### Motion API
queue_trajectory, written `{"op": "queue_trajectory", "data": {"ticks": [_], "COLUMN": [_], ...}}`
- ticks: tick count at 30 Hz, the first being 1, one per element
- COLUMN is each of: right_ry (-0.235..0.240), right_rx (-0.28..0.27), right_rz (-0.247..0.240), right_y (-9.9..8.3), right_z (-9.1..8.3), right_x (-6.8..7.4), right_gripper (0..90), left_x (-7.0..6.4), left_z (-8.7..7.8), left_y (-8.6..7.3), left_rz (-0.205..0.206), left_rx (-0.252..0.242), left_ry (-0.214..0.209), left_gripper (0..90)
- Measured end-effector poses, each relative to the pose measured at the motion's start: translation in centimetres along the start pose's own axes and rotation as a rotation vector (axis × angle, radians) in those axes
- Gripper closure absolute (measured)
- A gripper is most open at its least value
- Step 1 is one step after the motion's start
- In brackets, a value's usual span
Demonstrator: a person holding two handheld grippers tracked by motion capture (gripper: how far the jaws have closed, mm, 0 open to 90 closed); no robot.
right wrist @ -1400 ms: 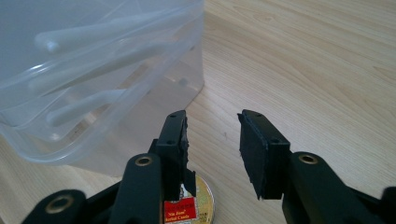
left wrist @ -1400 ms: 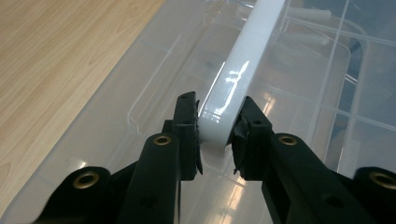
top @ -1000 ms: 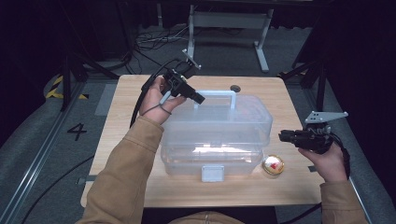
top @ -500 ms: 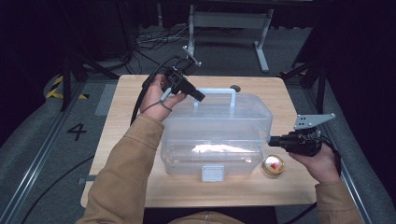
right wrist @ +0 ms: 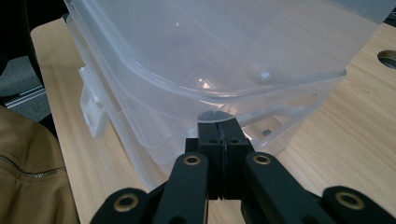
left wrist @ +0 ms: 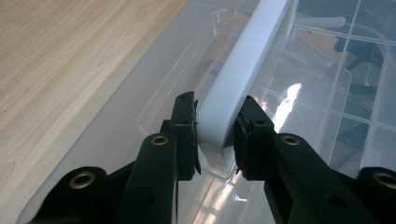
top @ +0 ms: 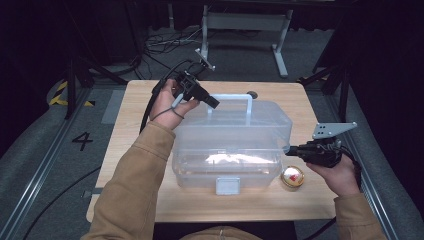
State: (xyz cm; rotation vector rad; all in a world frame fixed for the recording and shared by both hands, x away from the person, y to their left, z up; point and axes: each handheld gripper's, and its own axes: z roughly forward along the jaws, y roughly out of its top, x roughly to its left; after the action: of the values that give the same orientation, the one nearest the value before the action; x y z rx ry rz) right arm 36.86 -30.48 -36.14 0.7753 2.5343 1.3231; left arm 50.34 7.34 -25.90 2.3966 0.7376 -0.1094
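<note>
While the left gripper (left wrist: pixel 215 135) is clamping the one white handle (left wrist: pixel 243 70) between its two jaws, the right gripper (right wrist: pixel 223 130) is pressing its closed, empty tips against the side rim of the single clear plastic box (top: pixel 232 142). That box is sitting mid-table (top: pixel 140 100), one white latch (top: pixel 227 186) facing the person, and one small round tin (top: pixel 292 176) is lying just beside its right corner.

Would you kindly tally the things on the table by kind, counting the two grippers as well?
Clear plastic storage box with white handle: 1
Small round gold and red thing, beside the box: 1
Handheld grippers: 2, the left gripper with its jaws shut on the handle, the right gripper with its jaws shut at the box's edge
Total: 4
</note>
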Motion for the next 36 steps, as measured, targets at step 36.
{"op": "queue_trajectory", "data": {"ticks": [36], "right_ry": [0.008], "right_rx": [-0.077], "right_rz": [0.039], "right_y": [0.9], "right_z": [0.3], "right_x": [-0.9], "right_gripper": [90.0], "left_x": [-6.6], "left_z": [-7.0], "left_y": [-4.4], "left_rz": [0.100], "left_rx": [-0.177], "left_ry": [0.122], "left_gripper": [82.1]}}
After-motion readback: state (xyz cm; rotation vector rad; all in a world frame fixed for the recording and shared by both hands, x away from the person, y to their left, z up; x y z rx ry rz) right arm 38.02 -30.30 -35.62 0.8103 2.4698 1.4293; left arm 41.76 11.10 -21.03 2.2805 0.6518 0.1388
